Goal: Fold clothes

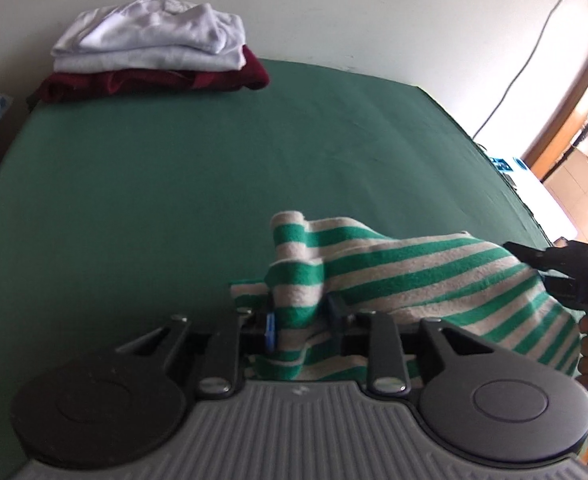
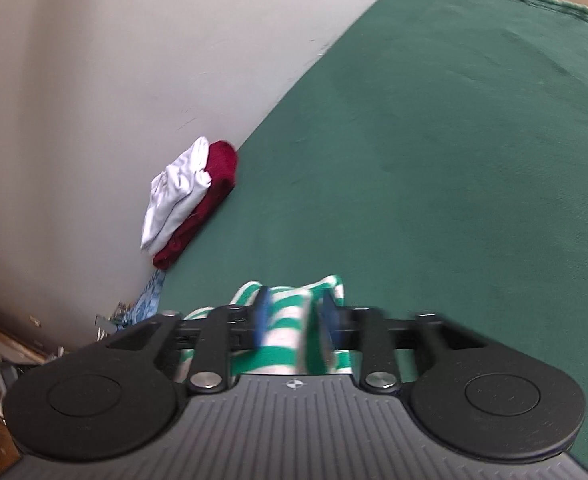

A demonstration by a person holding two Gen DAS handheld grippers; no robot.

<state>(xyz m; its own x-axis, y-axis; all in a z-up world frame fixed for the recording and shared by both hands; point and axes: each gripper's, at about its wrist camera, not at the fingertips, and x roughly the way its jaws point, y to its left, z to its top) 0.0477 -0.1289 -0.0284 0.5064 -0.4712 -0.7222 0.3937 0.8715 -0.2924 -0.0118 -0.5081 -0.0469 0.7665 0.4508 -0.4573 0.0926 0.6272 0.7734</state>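
1. Left gripper point(image 1: 298, 316): fingers clamped on a bunched edge of the striped garment point(image 1: 406, 276), held above the green table point(image 1: 153, 184).
2. Right gripper point(image 2: 294, 320): fingers pinched on another bunch of the same garment.
3. Cloth sags between the two grips. Judgement: spread grips level and pull it taut before laying it flat, or creases get folded in.
4. Far corner by the wall: stack of folded clothes point(image 1: 153, 52), well clear.

Plain white wall point(image 1: 334, 8), dangling cable point(image 1: 534, 40), wooden door frame point(image 1: 566, 112), tiled floor point(image 1: 578, 184)
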